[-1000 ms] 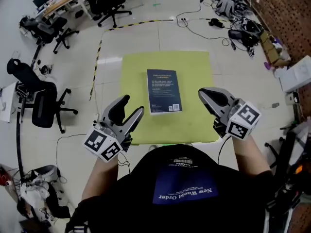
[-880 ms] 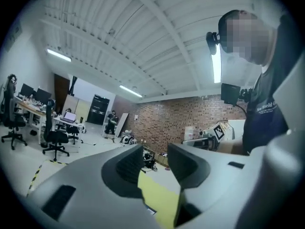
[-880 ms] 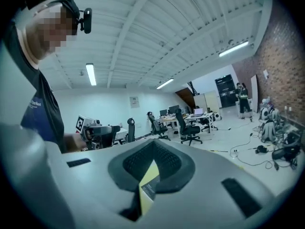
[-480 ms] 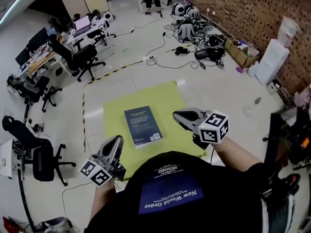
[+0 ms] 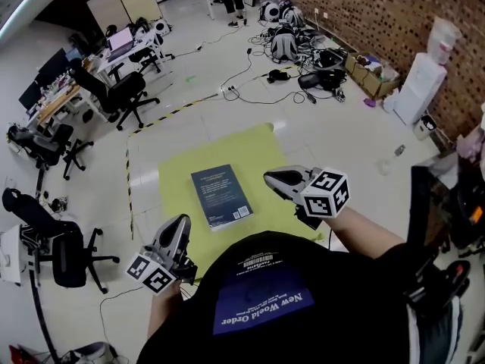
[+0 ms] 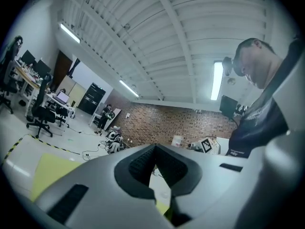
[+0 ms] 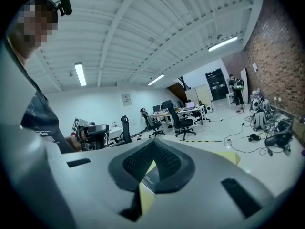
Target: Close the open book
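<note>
Lying shut and flat near the middle of the head view, the dark blue paperback book (image 5: 220, 196) rests on a yellow-green square floor mat (image 5: 178, 177), printed cover up. The left gripper (image 5: 182, 222), grey with a black-and-white marker cube, hangs at lower left, just off the mat's near edge and apart from the book; its jaws are pressed together with nothing between them. The right gripper (image 5: 270, 177) hovers right of centre, just beside the book's right edge, its jaws also together and empty.
</note>
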